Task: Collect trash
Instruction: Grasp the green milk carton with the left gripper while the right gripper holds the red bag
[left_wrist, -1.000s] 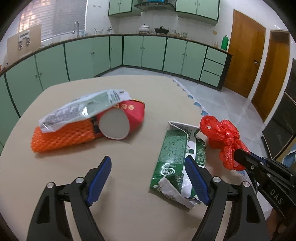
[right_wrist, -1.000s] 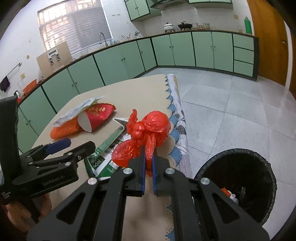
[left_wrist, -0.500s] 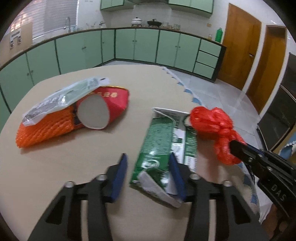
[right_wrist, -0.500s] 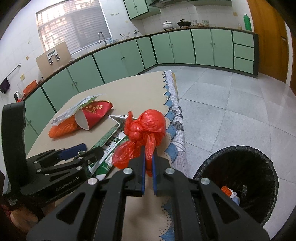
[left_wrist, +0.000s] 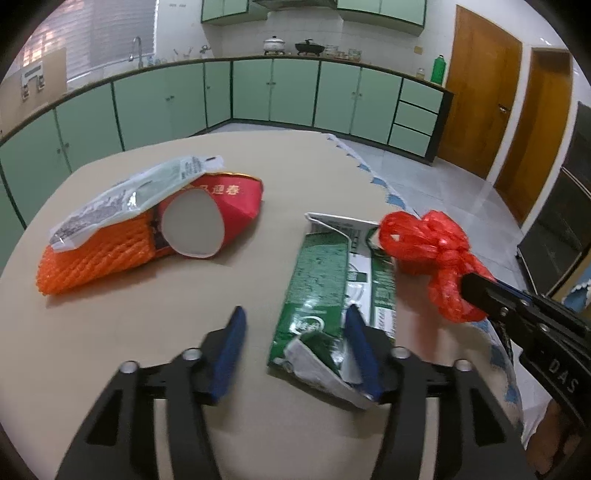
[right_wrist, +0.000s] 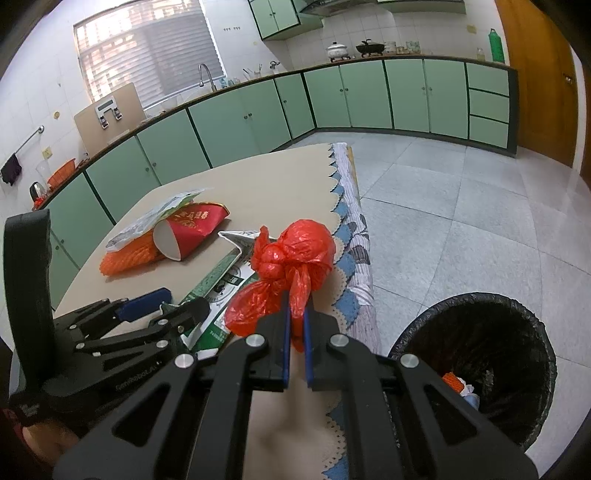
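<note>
Left gripper (left_wrist: 293, 345): black frame, blue pads, silver screws.
Right gripper (right_wrist: 296, 328): black frame, blue pads, white "DAS" lettering.

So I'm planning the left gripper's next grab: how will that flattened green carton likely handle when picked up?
The green carton is crushed flat with a torn, crumpled near end, so it probably weighs little and may bend or flop if pinched there. Lying flat on the table, it likely won't roll, though it could slide when nudged.
</note>
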